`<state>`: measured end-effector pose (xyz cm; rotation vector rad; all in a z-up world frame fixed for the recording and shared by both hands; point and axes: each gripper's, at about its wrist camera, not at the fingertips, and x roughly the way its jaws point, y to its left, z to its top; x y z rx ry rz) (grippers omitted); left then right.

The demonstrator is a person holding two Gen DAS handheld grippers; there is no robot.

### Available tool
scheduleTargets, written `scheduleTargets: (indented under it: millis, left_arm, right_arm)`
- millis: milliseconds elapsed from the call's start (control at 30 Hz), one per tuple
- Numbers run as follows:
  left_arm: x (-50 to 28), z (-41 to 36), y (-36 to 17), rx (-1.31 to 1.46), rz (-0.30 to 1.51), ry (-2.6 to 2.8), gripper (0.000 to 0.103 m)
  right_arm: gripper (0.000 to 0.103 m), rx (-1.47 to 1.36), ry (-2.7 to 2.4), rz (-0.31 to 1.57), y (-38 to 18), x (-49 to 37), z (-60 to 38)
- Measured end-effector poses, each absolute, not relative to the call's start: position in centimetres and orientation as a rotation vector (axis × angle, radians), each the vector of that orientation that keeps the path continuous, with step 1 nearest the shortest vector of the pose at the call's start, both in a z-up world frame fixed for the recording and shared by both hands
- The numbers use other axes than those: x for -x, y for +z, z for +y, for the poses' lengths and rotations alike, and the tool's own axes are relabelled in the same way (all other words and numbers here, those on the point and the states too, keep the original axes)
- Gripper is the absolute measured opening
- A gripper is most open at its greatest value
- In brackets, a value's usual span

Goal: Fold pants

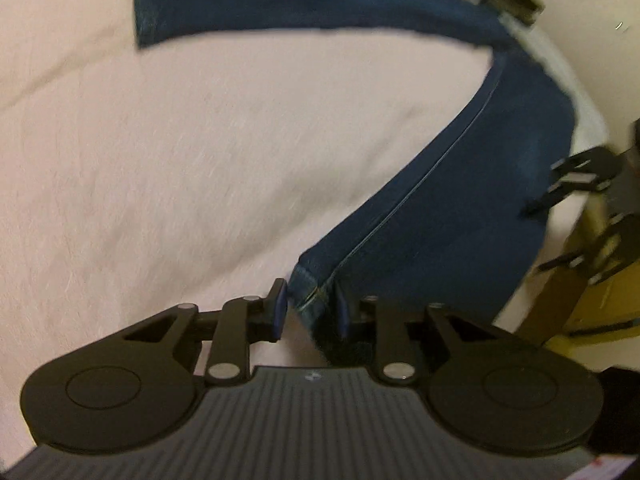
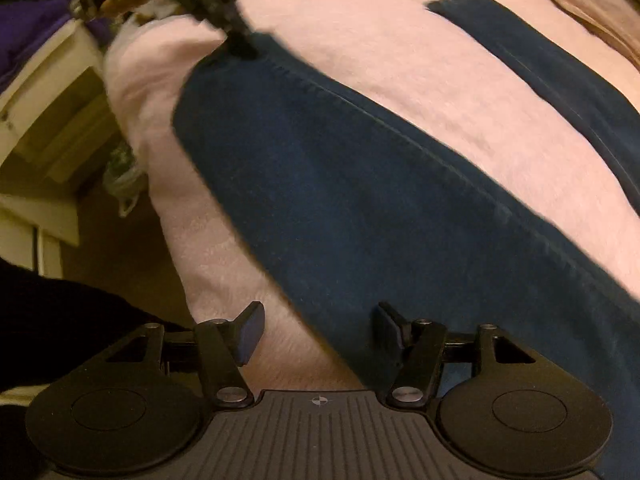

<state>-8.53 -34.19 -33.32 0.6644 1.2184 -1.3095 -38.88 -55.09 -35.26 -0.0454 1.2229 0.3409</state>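
Left gripper [image 1: 310, 312] fingers [image 1: 279, 308] straddle pants [image 1: 440, 208] hem corner on pink blanket [image 1: 180, 160].

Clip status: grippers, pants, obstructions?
Left gripper closing around a pants hem corner, not clamped. Right gripper open at the trouser leg edge. Legs splayed on pink blanket. Nothing blocking.

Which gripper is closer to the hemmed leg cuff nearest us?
Left. The left gripper has the near cuff between its fingers; the right gripper sits open farther up the pants, at the fabric's edge.
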Motion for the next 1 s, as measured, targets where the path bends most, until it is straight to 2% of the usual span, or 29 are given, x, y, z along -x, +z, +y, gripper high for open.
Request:
scheduleTargets:
  millis: [233,367,433,600,733,833,1000]
  left_arm:
    - [8.0,-31.3,-29.4,-0.787,1.135,-1.218,0.020]
    - [9.0,-34.0,-25.4,-0.814,1.020,-1.257,0.021]
    - [9.8,-36.6,-23.7,-0.803,0.967,-1.287,0.026]
    - [13.4,-46.4,-21.6,-0.776,0.859,-1.370,0.030]
    - [17.8,-56.9,-21.6,-0.759,0.826,-1.421,0.034]
    - [21.6,-65.7,-23.2,-0.763,0.821,-1.468,0.039]
    - [28.7,-80.2,-27.2,-0.795,0.807,-1.575,0.039]
  right_arm:
    - [0.058,-0.149,-0.109,1.171,-31.2,42.8,-61.4]
    - [0.058,-0.228,-0.370,1.083,-27.6,45.8,-67.5]
    - [0.058,-0.261,-0.458,1.045,-26.2,47.5,-71.4]
    - [0.058,-0.322,-0.596,0.944,-23.7,51.2,-84.2]
    - [0.058,-0.386,-0.605,0.893,-24.1,53.1,-96.4]
    - [0.058,-0.450,-0.566,0.885,-26.3,53.3,-106.1]
    - [0.057,-0.547,-0.441,0.907,-31.2,52.8,-116.0]
